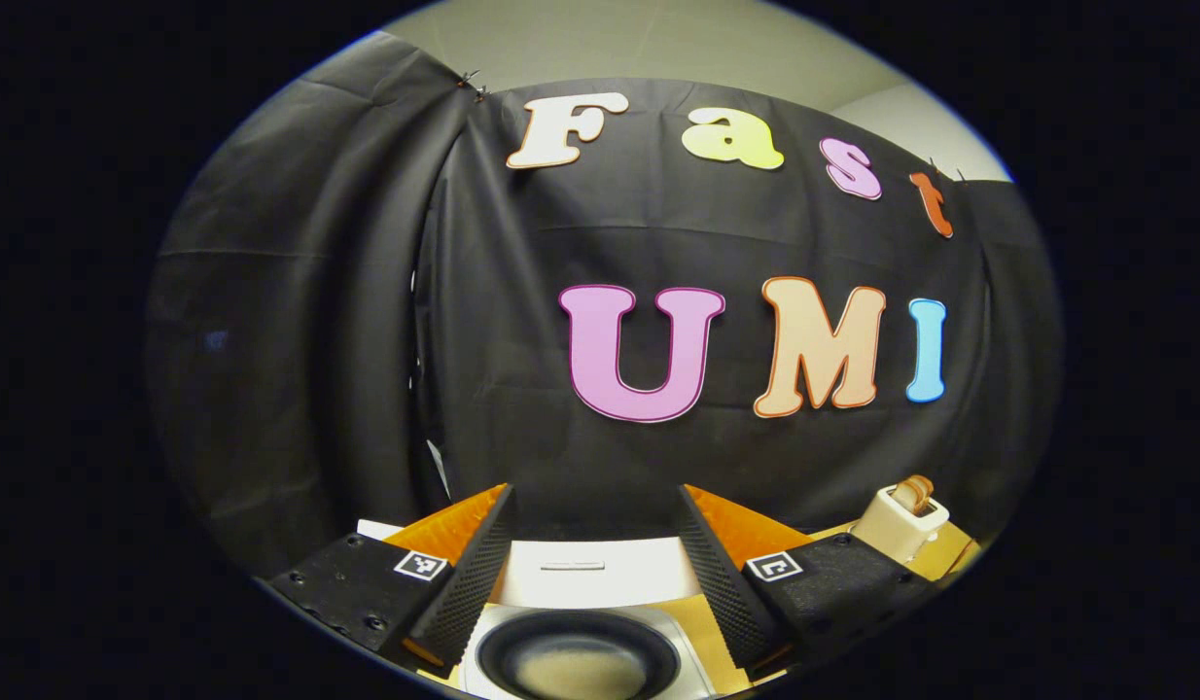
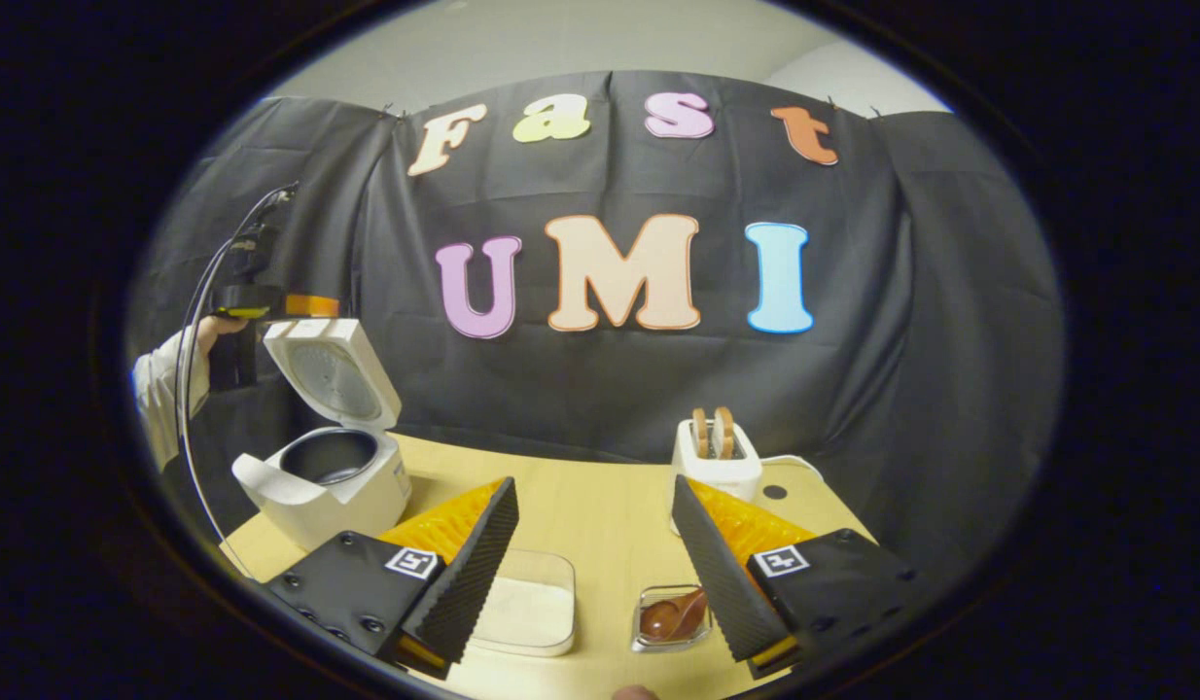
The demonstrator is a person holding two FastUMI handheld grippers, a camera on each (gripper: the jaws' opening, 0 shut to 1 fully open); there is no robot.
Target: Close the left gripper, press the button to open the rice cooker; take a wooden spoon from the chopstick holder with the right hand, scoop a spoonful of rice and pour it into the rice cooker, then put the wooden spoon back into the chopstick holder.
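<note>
White rice cooker (image 2: 323,476) stands far left with its lid up, while the right gripper (image 2: 592,544) hovers wide open, empty, over the table (image 2: 600,506).

A glossy white plastic rice cooker (image 2: 323,476) is seen on a smooth pale wood table (image 2: 600,506), backed by matt cloth (image 2: 901,340).

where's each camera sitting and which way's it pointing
Left gripper view: rides the left gripper, held above the open rice cooker, facing the booth wall; its own two fingers show, spread apart.
Right gripper view: rides the right gripper, low over the table, facing the wall; its own spread fingers show, plus a sleeve at far left.
Shared: the rice cooker and the chopstick holder.
</note>
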